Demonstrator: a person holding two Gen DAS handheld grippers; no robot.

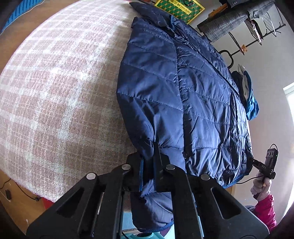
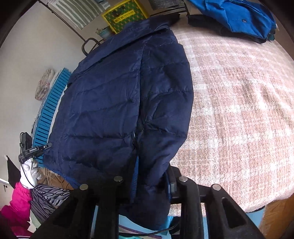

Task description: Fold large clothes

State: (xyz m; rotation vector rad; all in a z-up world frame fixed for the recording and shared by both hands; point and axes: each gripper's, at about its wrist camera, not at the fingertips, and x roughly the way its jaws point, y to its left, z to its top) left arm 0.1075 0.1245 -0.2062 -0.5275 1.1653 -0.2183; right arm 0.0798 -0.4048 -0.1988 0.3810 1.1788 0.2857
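A navy quilted jacket (image 1: 185, 103) lies spread flat on a surface covered with a pink-and-white checked cloth (image 1: 60, 92), its collar at the far end and its hem at the near edge, where part of it hangs over. The left claw (image 1: 148, 165) is closed on a fold of the jacket's fabric at the hem, at the corner next to the bare cloth, with the navy material pinched between its black fingers. The right claw (image 2: 152, 182) grips the jacket at the opposite hem corner, fabric bunched between its jaws and spilling down over the edge. In each wrist view the other claw shows beyond the jacket's far side, held by a hand in a white glove (image 2: 29, 172) with a bright pink sleeve (image 2: 18, 200). Past the jacket's collar stands a yellow-framed green picture (image 1: 179, 8), and a folded blue garment (image 2: 237, 18) lies on the cloth near the collar end.
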